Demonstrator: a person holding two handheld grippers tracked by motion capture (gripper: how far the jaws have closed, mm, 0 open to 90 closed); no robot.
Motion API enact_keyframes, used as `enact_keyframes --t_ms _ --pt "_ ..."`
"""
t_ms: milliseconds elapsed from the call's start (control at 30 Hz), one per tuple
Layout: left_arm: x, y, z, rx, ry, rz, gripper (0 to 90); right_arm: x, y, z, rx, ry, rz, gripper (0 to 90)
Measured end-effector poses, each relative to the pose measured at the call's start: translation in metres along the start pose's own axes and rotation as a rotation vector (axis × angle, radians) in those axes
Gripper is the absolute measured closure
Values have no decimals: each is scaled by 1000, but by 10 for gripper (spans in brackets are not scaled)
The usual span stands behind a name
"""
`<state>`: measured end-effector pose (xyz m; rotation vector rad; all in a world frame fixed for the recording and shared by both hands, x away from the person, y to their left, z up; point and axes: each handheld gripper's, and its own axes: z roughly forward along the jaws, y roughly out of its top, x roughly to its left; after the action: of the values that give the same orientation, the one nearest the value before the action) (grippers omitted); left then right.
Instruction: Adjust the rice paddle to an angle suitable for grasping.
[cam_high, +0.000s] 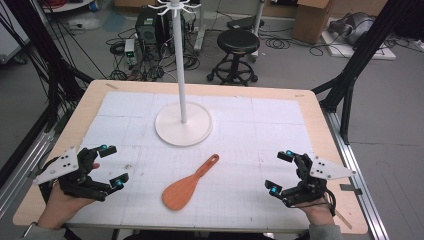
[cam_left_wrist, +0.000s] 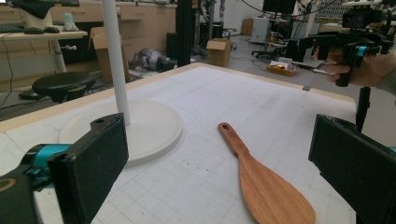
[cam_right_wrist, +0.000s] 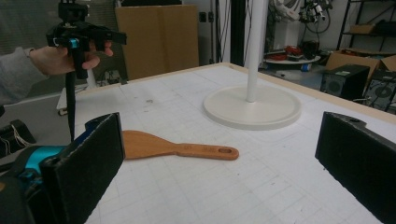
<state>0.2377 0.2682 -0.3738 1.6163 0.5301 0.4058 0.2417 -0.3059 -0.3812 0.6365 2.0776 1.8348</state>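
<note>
From the high view, a wooden spatula (cam_high: 189, 184) lies flat on the white gridded mat of the bench (cam_high: 310, 107), just in front of the round base of a white stand (cam_high: 183, 123), its handle end pointing up toward that base. The left claw (cam_high: 113, 166) hovers to the left of the spatula, well apart from it, jaws spread wide with nothing between them. The right claw (cam_high: 280, 172) sits to the right of the spatula, also apart from it, its jaws wide and empty.

In the left gripper view, the left claw (cam_left_wrist: 219, 163) frames the spatula (cam_left_wrist: 261, 179), which lies ahead between the two wide black jaws without touching either. The stand (cam_left_wrist: 140, 126) rises beyond the spatula's left side, and the right claw (cam_left_wrist: 369, 46) is held in a hand at the far right above the bench edge.

In the right gripper view, the right claw (cam_right_wrist: 219, 163) stands wide open; the spatula (cam_right_wrist: 180, 148) lies ahead, blade toward the left jaw, with the stand (cam_right_wrist: 252, 109) behind it and the left claw (cam_right_wrist: 84, 35) raised at upper left.
</note>
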Motion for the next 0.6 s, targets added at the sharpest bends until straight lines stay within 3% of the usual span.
enact_keyframes --t_ms 133,267,467,533,600 --pt "0 0 1 12 -4 -3 52 -1 -2 -1 2 -6 12 0" --pt "1 1 3 45 -8 -61 52 -1 -3 1 12 -6 13 0" --pt "-2 1 6 46 -11 -16 54 -2 -4 1 23 -11 19 0" --pt "-3 1 6 62 -16 -23 112 -2 -5 1 21 -10 21 0" --pt "-4 1 5 80 -40 -31 251 -2 -5 1 25 -20 30 0"
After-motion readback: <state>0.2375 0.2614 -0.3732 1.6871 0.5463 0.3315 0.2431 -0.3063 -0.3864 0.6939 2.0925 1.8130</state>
